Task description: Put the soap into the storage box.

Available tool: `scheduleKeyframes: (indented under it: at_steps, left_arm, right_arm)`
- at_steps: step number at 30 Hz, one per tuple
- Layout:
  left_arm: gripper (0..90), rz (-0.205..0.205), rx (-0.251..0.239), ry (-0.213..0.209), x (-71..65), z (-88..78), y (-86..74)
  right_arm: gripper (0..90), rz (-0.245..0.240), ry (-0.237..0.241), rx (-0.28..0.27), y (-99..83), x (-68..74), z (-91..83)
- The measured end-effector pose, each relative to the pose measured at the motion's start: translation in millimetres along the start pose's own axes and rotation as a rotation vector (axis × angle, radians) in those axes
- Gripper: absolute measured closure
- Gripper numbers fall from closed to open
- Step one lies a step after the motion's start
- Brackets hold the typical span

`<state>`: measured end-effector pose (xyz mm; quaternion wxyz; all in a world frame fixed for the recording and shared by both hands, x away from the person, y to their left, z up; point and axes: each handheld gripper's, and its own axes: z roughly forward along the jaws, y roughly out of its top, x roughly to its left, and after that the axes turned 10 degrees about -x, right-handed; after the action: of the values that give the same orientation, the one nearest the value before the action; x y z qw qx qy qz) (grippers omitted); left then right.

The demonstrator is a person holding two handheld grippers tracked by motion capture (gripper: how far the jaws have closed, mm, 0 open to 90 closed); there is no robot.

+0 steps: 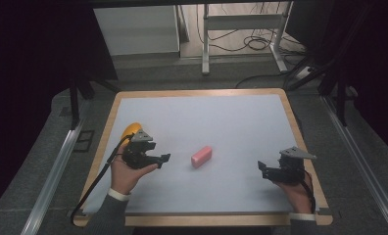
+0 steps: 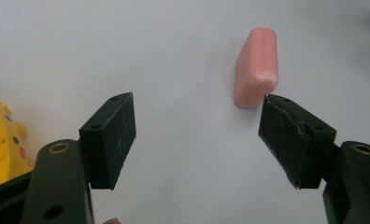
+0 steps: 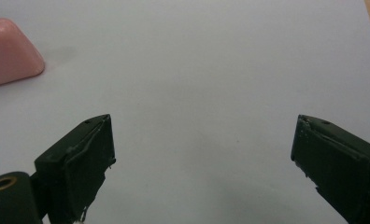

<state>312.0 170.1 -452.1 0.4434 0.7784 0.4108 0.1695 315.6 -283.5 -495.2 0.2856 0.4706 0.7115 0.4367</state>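
A pink block point(image 1: 201, 156) with rounded ends lies on the pale grey mat point(image 1: 206, 122), slightly left of the middle. In the left gripper view the pink block point(image 2: 257, 67) sits just beyond the right jaw. My left gripper point(image 1: 165, 158) is held a short way left of the block, open and empty point(image 2: 197, 135). My right gripper point(image 1: 262, 168) is held at the right side of the mat, open and empty point(image 3: 202, 154). The pink block point(image 3: 8, 51) appears at the upper left of the right gripper view, well away from those jaws.
A yellow object point(image 1: 130, 129) with dots point(image 2: 1, 140) sits on the mat just behind my left hand. The wooden table edge point(image 1: 300, 127) frames the mat. Beyond the table stand a white desk frame point(image 1: 241, 34) and cables on the floor.
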Motion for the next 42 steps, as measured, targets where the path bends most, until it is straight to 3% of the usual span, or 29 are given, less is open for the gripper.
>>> scheduleKeyframes:
  at_steps: [13,24,36,42]
  left_arm:
    - [29.1,0.063,0.024,-0.048,-19.6,18.6,13.2]
    - [28.8,0.085,0.040,-0.084,-29.2,35.0,20.5]
    - [28.8,0.129,0.045,-0.084,-42.4,40.0,34.7]
    - [29.1,0.145,0.060,-0.096,-49.0,51.2,40.8]
  right_arm:
    - [5.8,-0.002,0.003,0.016,-2.2,1.0,3.5]
    - [5.9,-0.009,0.008,0.026,-3.4,2.2,5.8]
    - [5.9,-0.018,0.002,0.009,-2.3,3.4,4.6]
    - [5.9,-0.017,0.003,0.019,-3.5,2.8,5.8]
